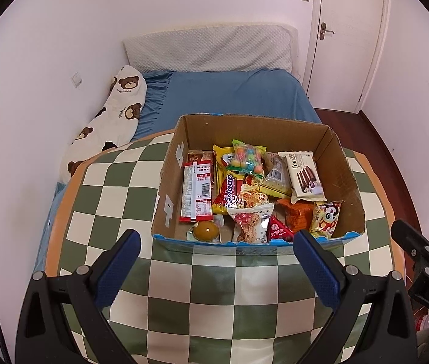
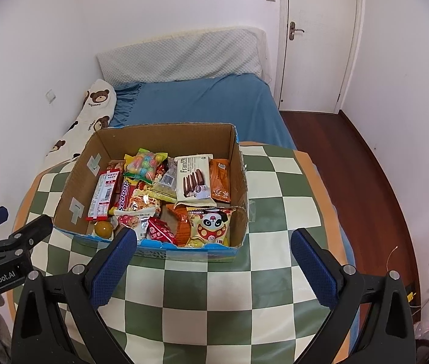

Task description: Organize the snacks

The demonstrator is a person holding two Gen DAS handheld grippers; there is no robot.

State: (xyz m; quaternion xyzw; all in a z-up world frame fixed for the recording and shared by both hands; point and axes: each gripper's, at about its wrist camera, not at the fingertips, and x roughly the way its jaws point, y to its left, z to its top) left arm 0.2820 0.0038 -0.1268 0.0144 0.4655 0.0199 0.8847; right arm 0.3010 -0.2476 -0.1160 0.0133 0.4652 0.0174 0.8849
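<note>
- A cardboard box (image 1: 256,179) sits on a desk (image 1: 214,288) covered in a green and cream checked cloth, straight ahead of the left gripper (image 1: 216,265) and just beyond its fingertips.
- From the right gripper (image 2: 214,265), the box lies ahead and off towards its left finger (image 2: 114,268); checked cloth fills the space ahead of its right finger.
- The snacks (image 1: 253,191) all lie inside the box, packets overlapping in a loose heap: a Franzzi wafer pack (image 1: 303,176), a red barcode packet (image 1: 197,192), a panda packet (image 2: 212,223), a bag of coloured sweets (image 2: 144,163).
- No packet shows on the cloth outside the box.
- Both pairs of fingers stand wide apart and hold nothing.
- Both grippers hover side by side above the near part of the desk, level, pointing forward at the box.
- Judgement: the scene fits either snacks already gathered into the box, or a full box waiting to be sorted; the pictures do not settle which.
- A bed (image 1: 229,91) with a blue sheet lies beyond the desk.
</note>
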